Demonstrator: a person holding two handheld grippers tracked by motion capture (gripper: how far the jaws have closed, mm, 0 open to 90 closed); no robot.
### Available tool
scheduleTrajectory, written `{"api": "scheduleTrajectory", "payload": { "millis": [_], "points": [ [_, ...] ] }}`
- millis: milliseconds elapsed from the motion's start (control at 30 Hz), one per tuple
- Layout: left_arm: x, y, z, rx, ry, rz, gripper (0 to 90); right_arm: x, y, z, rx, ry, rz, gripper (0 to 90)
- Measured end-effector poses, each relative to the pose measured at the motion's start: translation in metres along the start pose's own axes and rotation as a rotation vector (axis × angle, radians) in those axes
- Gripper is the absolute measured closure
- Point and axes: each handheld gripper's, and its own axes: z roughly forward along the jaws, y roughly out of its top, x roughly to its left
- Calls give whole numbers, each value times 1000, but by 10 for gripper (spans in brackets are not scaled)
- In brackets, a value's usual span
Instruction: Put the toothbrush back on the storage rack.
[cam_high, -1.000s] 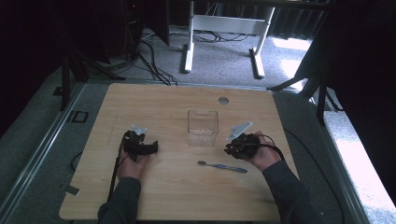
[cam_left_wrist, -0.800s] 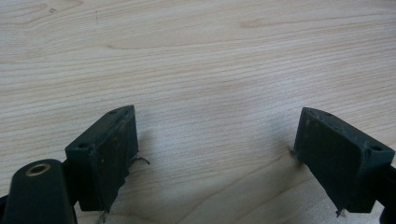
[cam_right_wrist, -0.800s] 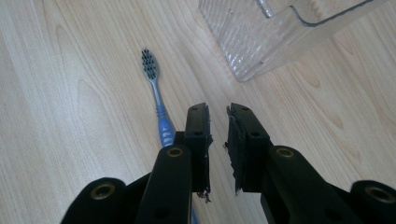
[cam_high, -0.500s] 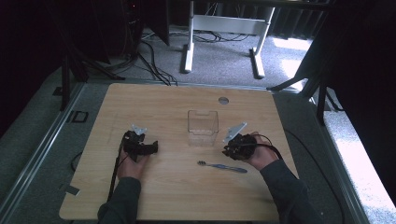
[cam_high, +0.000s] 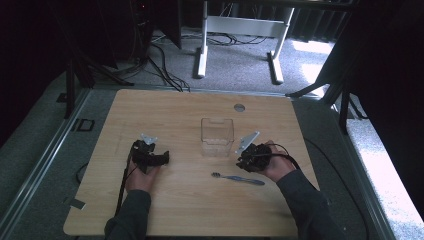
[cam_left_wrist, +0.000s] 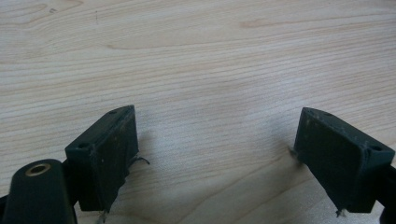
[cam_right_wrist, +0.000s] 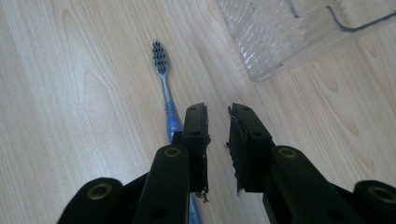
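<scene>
A blue toothbrush (cam_high: 237, 178) (cam_right_wrist: 170, 112) lies flat on the wooden table, its bristle head pointing left in the high view. My right gripper (cam_high: 243, 163) (cam_right_wrist: 218, 126) hovers low just above its handle end, jaws shut to a thin slit with nothing between them; the handle runs under the left jaw. A clear plastic box (cam_high: 217, 136) (cam_right_wrist: 299, 32) stands upright just left of that hand. My left gripper (cam_high: 163, 158) (cam_left_wrist: 215, 154) rests on the table's left half, jaws wide open over bare wood.
The tabletop (cam_high: 190, 210) has a round cable hole (cam_high: 239, 107) near its far edge. Behind the table stand a white desk frame (cam_high: 240, 30) and floor cables (cam_high: 155, 55). Each gripper trails a black cable toward the near edge.
The right gripper has shifted slightly toward the box and toothbrush. The left hand has stayed put.
</scene>
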Motion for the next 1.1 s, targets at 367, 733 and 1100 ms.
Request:
{"api": "scheduleTrajectory", "payload": {
  "millis": [367,733,1100],
  "points": [
    [0,0,0,0,0,0,140,1,2,4,21,14,-12,756],
    [0,0,0,0,-1,1,139,2,3,9,49,34,-31,757],
    [0,0,0,0,-1,1,140,3,3,13,71,47,-43,757]
  ]
}}
